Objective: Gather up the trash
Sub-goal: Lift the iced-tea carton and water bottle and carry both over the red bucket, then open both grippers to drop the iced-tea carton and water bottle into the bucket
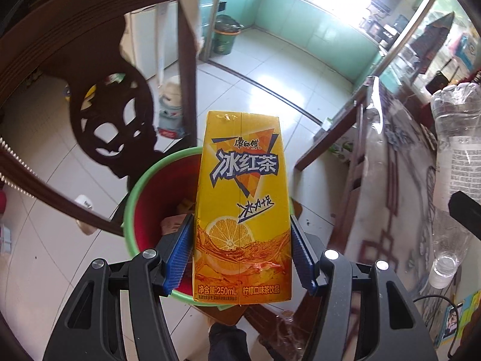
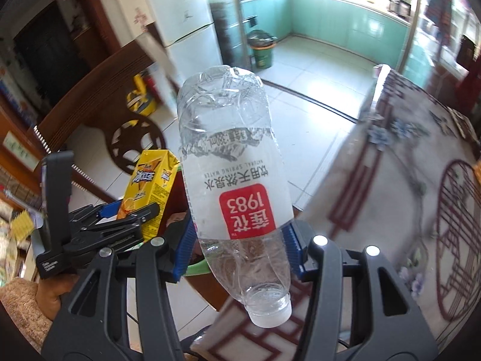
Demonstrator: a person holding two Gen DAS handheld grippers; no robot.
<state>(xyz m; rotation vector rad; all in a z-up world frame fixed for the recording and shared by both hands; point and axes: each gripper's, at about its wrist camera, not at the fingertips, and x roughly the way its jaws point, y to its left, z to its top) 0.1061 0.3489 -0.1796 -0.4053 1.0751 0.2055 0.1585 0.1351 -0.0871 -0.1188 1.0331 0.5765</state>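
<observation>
Carton and bottle both up in the jaws, over the bin!

Left gripper [image 1: 240, 249] has its blue-padded jaws closed snug on the lower sides of the yellow iced tea carton [image 1: 240, 207], upright, directly above the red bin [image 1: 156, 204] with the green rim, scraps lying inside it. Right gripper [image 2: 240, 246] has its jaws clamped on the clear water bottle [image 2: 234, 180], held upside down and tilted, white cap nearest the camera, red label showing. From the right wrist view, carton [image 2: 153, 192] and left gripper [image 2: 120, 216] sit just left of the bottle, the bin's rim peeking below. Right of the bin runs the bench [image 2: 390, 180] with its patterned cloth; behind the bin stands a carved wooden chair [image 1: 99, 114].
</observation>
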